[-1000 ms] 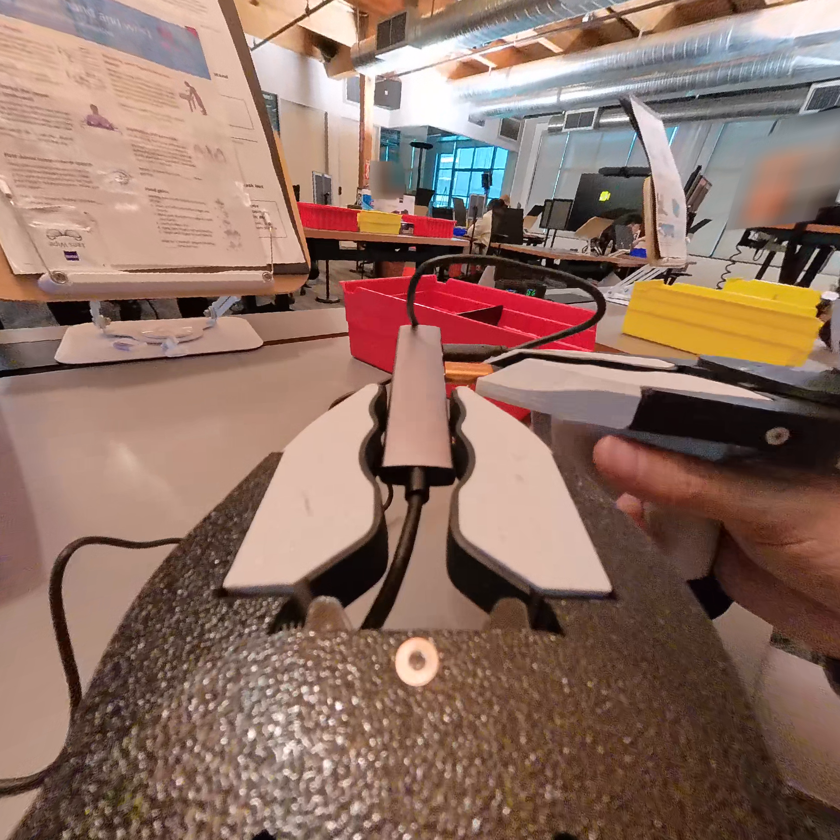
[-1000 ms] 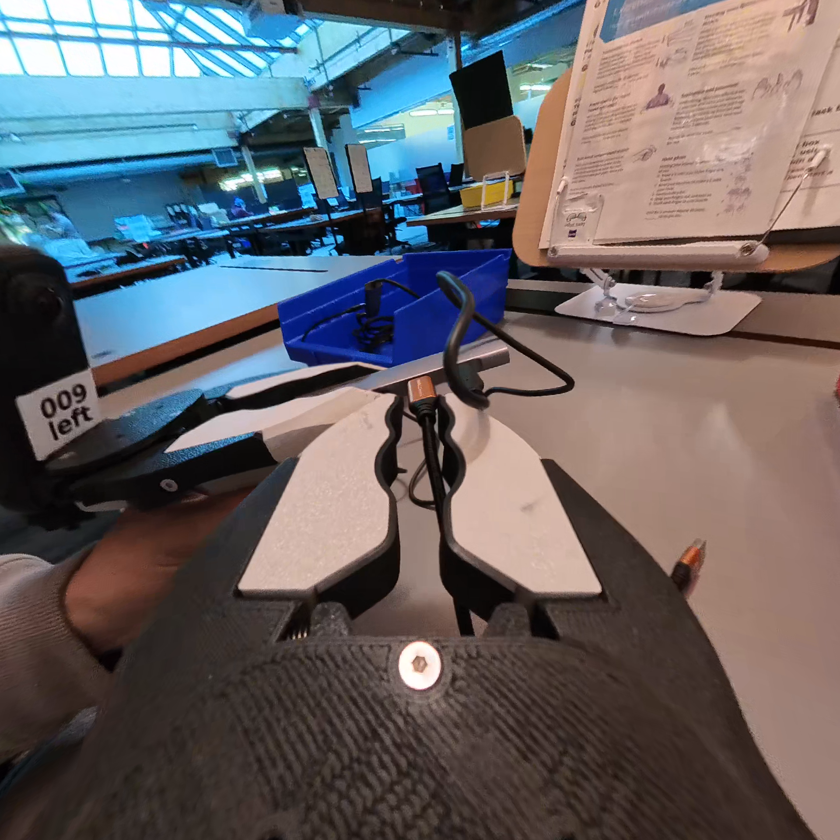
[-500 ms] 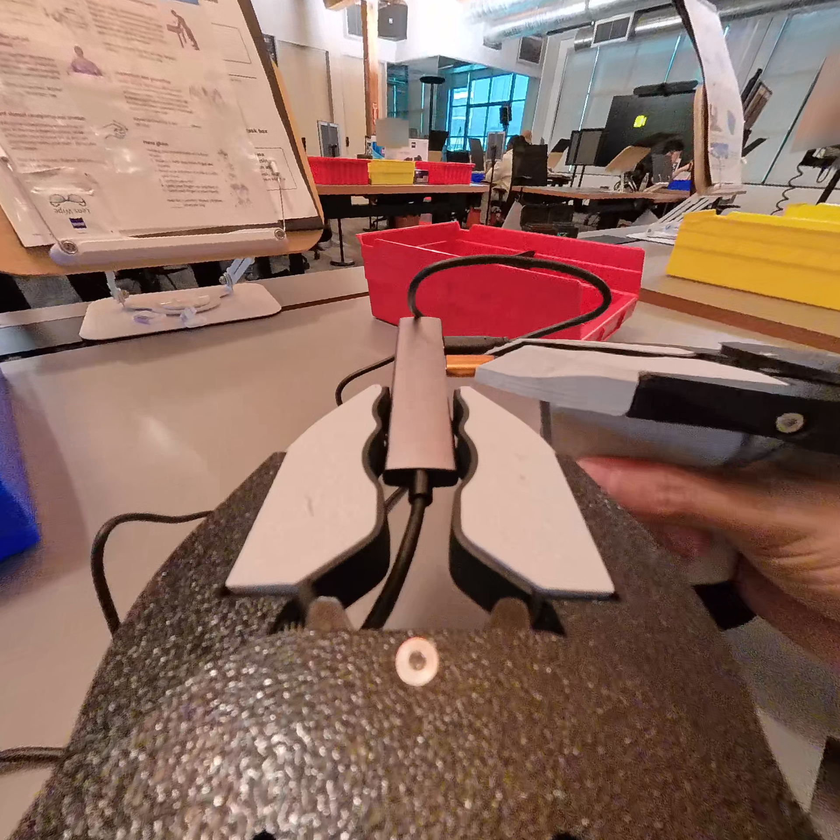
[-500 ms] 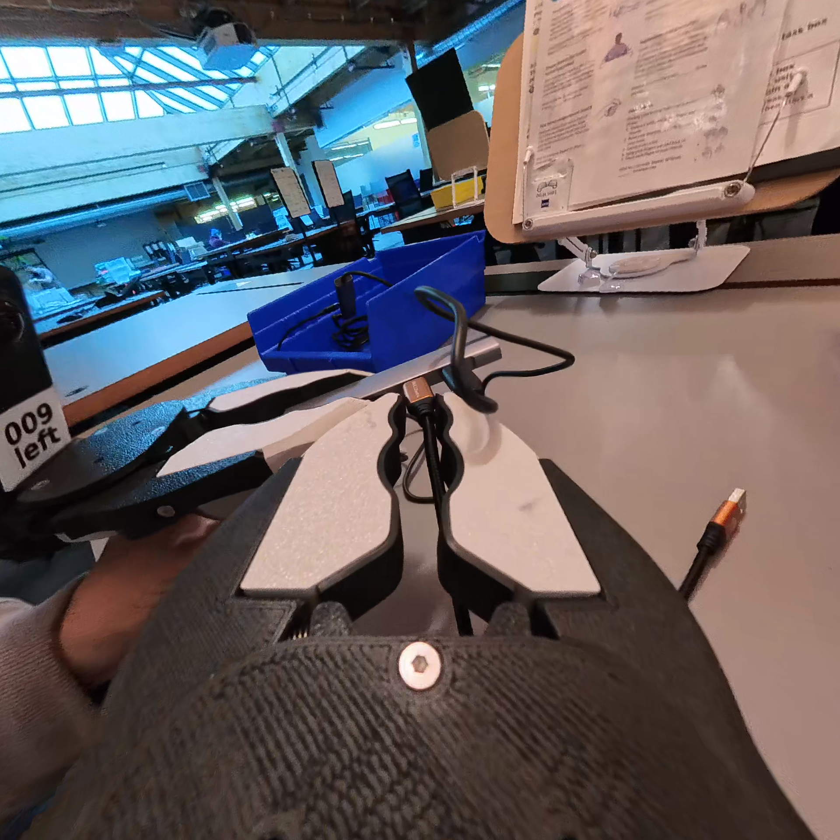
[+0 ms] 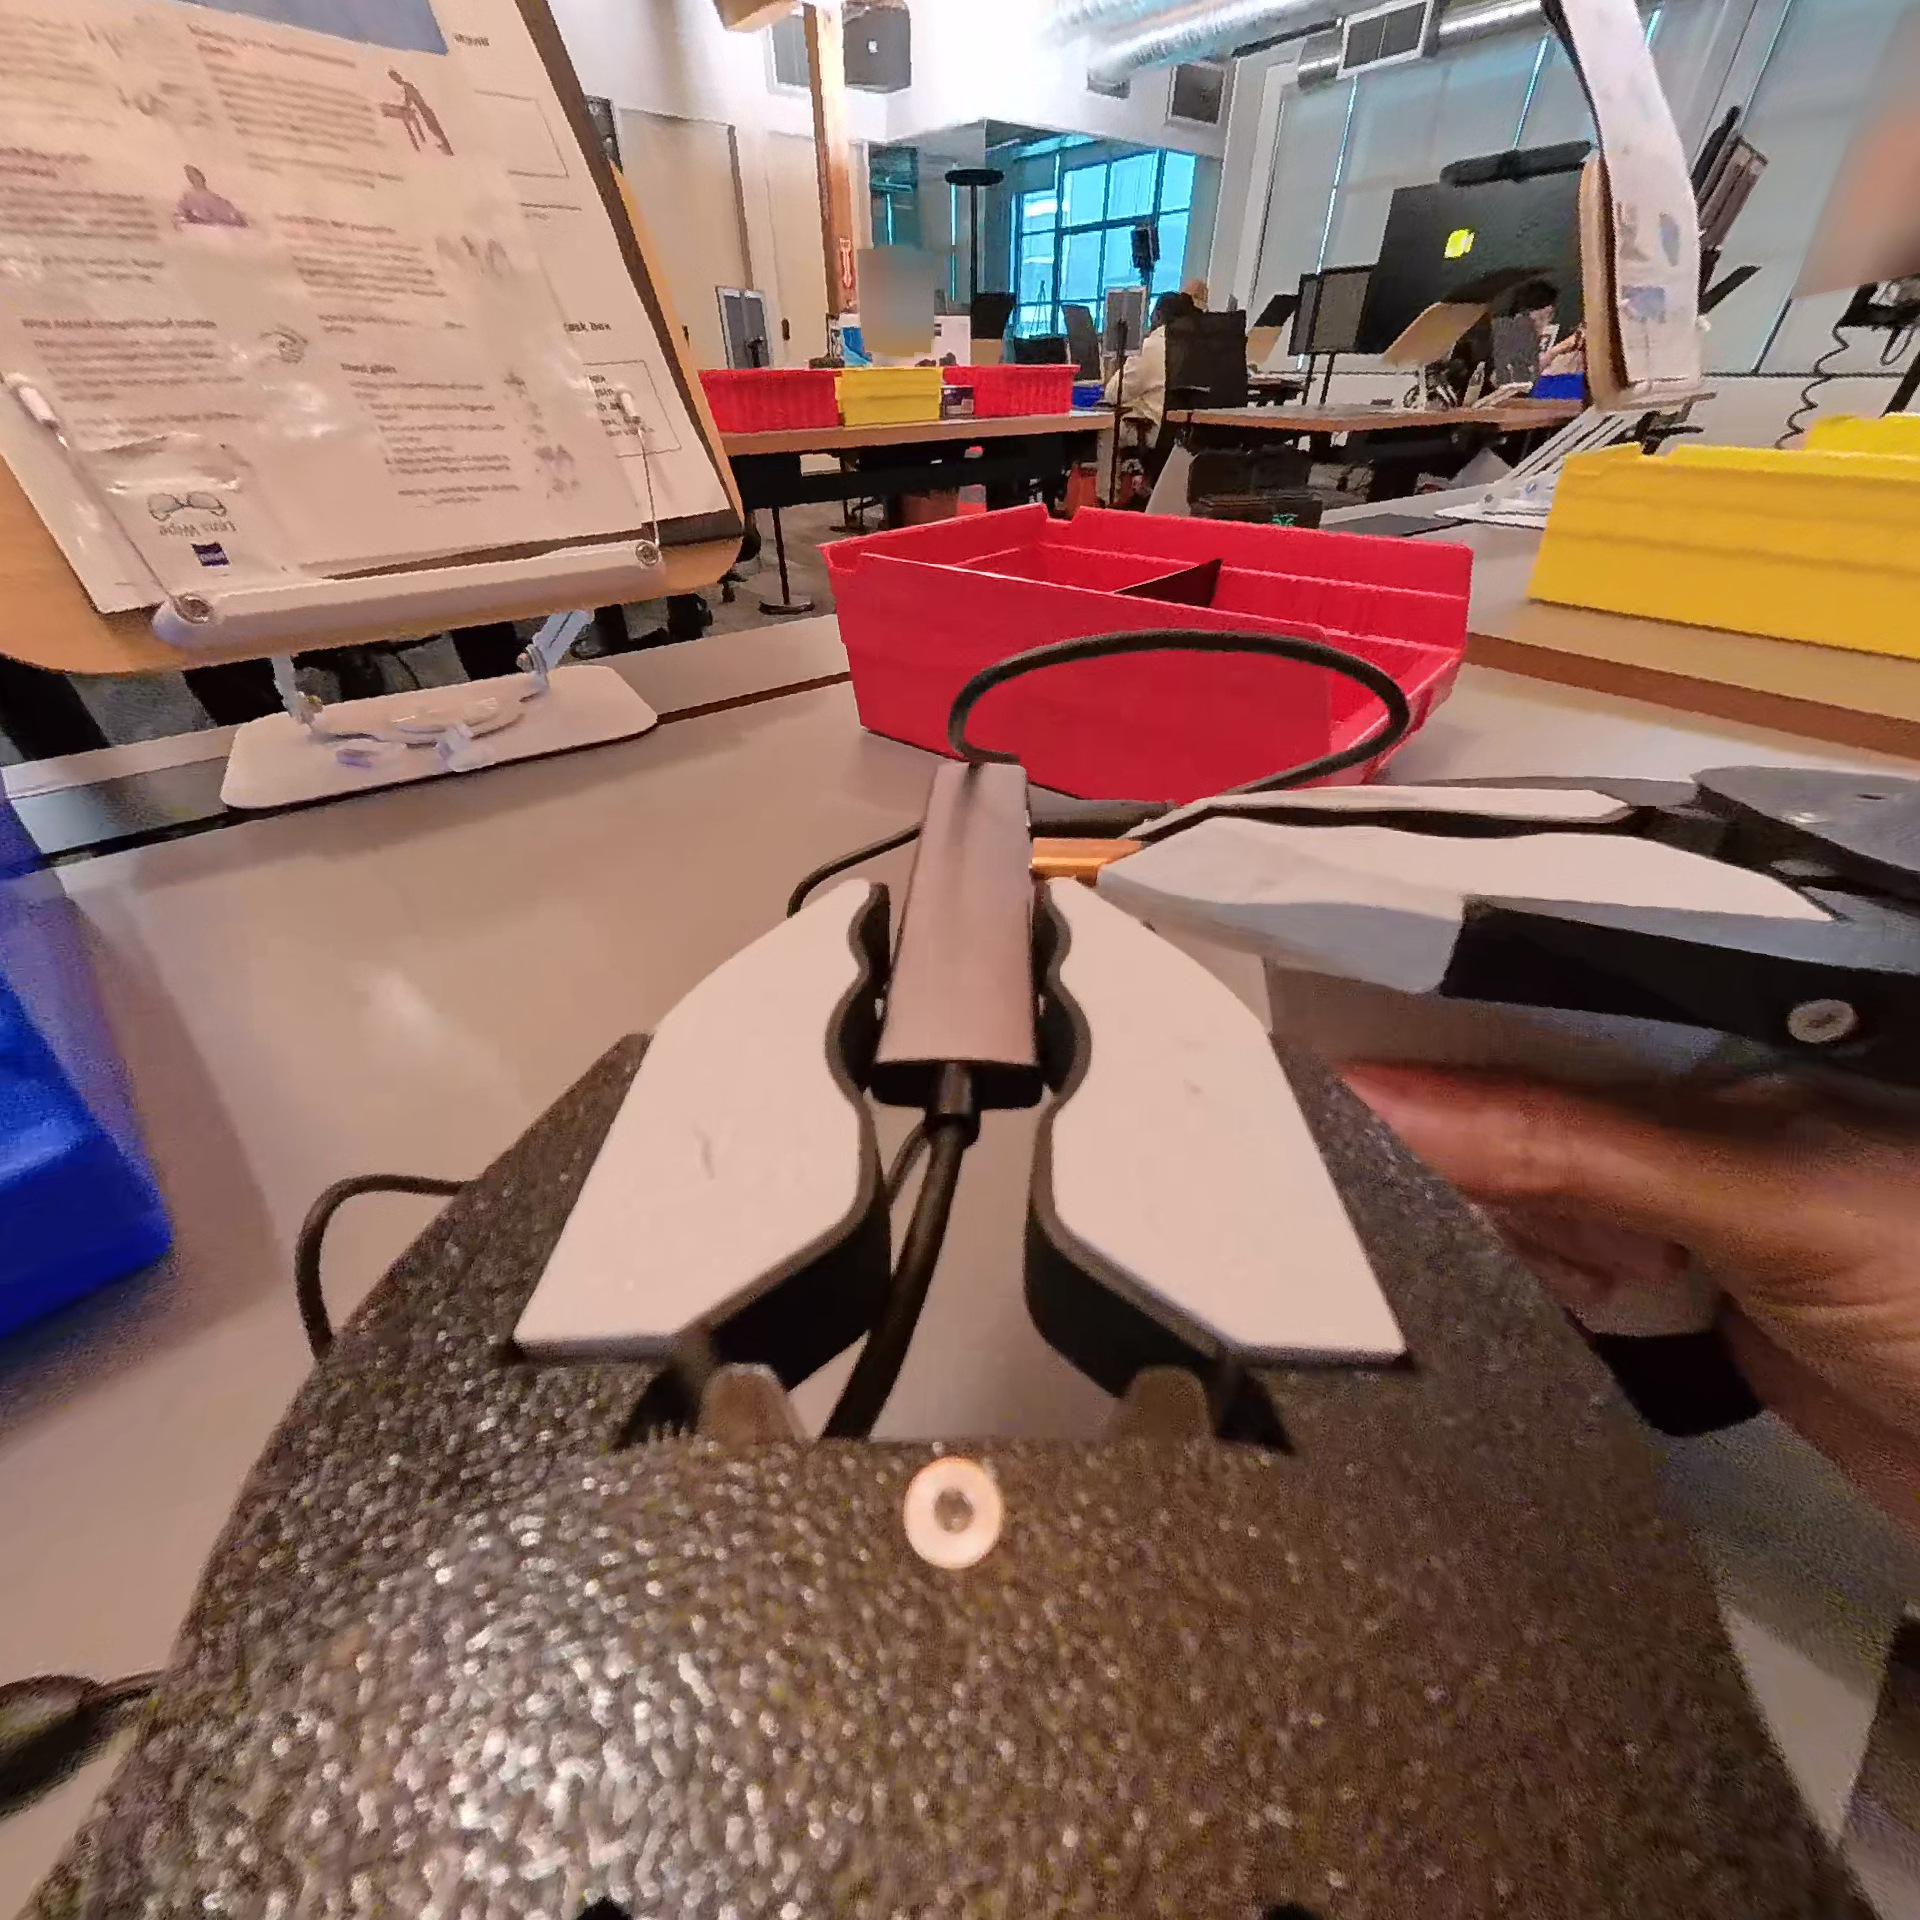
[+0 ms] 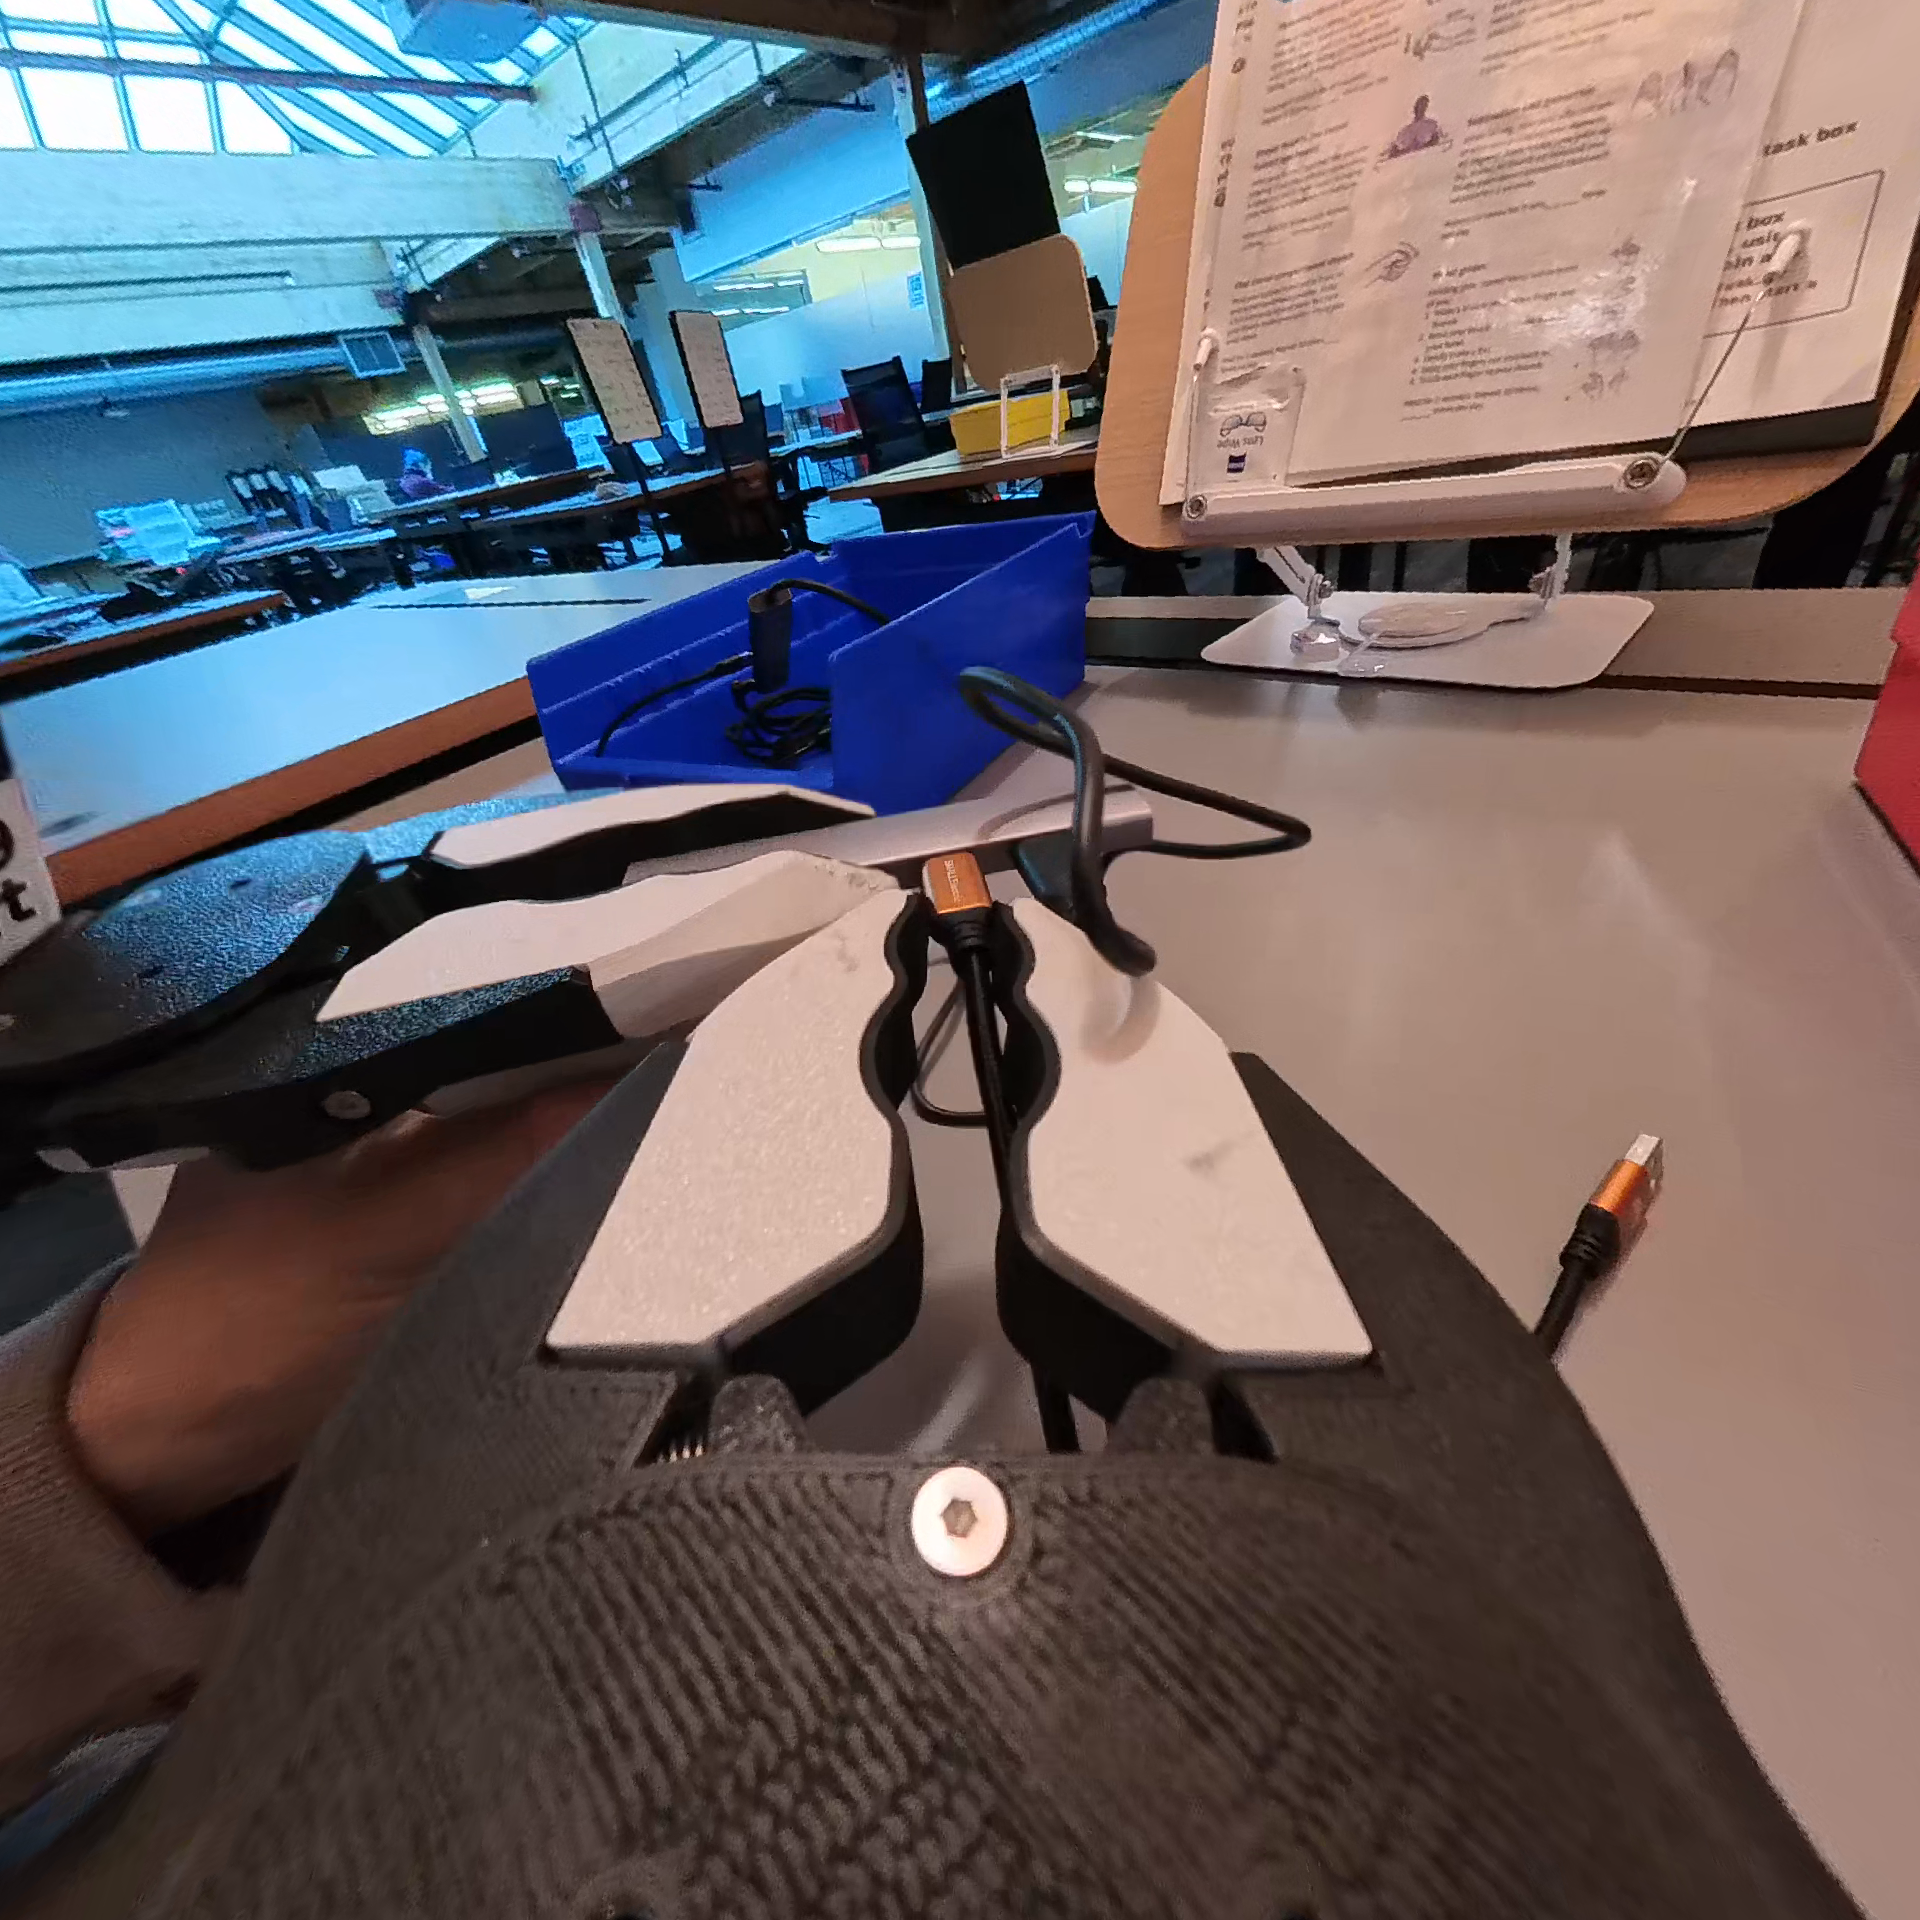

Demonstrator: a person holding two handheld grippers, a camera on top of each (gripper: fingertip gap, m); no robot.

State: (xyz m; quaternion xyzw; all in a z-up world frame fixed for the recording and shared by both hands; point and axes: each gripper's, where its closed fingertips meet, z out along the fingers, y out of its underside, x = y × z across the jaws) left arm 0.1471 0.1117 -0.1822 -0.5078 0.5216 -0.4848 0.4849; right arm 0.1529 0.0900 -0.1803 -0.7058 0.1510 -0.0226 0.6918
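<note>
Grey hub (image 5: 961,925) sits pinched in the left gripper (image 5: 956,935) — the right gripper (image 6: 961,935) pinches an orange plug (image 6: 956,883) (touching the hub's side) above the table (image 6: 1507,935).

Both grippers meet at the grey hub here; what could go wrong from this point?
1. The right gripper pinches the orange plug mostly by its thin cable, so the plug may twist or slip against the hub.
2. The left gripper clamps only the hub's near end; sideways push from the plug could pivot it.
3. The hub's own looping cable hangs near the red bin and might snag.
</note>
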